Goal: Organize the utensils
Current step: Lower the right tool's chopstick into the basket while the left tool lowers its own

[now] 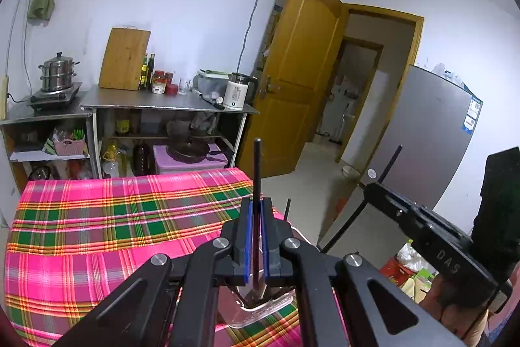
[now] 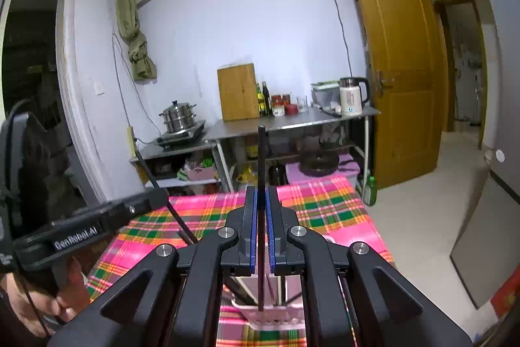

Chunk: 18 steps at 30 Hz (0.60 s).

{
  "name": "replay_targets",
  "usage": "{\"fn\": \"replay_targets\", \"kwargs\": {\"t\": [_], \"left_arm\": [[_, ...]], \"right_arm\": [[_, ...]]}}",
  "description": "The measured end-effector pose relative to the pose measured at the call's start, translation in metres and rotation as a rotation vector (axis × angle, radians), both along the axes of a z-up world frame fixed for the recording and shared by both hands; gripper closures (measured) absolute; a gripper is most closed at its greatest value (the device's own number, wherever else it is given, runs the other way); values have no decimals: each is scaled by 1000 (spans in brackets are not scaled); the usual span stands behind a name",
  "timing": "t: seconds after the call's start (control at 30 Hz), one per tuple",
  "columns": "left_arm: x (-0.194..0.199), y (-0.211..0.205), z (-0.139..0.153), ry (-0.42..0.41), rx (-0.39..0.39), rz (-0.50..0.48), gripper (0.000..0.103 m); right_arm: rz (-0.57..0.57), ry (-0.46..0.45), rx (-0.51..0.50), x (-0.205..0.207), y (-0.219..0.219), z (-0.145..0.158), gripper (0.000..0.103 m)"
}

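Mid-task: left hand-held gripper (image 1: 256, 213) and right hand-held gripper (image 2: 261, 204) each clamped on a black chopstick (image 1: 257, 171), holder (image 2: 276, 311) below, neither released yet.

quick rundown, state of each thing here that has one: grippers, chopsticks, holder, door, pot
left gripper: shut on a black chopstick, held upright
right gripper: shut on a second black chopstick, upright, lower end in the holder
pink utensil holder: standing on the plaid tablecloth, sticks inside
wooden door: open
steamer pot: lid on, sitting on the stove
kettle: lid shut
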<state>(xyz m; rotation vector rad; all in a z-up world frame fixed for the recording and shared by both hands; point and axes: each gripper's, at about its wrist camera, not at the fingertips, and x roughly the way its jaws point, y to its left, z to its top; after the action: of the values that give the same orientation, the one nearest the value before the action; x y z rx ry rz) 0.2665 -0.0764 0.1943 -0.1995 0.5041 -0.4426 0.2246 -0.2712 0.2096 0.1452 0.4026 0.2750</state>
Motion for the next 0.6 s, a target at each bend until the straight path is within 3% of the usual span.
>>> {"fn": "replay_targets", "kwargs": {"t": [0.13,0.6], "left_arm": [[5,-1,-10,17,-5,0,99],[11,-11,-60,100,32,-21,99]], "right_arm": [[3,-10,-14,6,5,2,98],[16,131,-52,16,15,-68,97]]}}
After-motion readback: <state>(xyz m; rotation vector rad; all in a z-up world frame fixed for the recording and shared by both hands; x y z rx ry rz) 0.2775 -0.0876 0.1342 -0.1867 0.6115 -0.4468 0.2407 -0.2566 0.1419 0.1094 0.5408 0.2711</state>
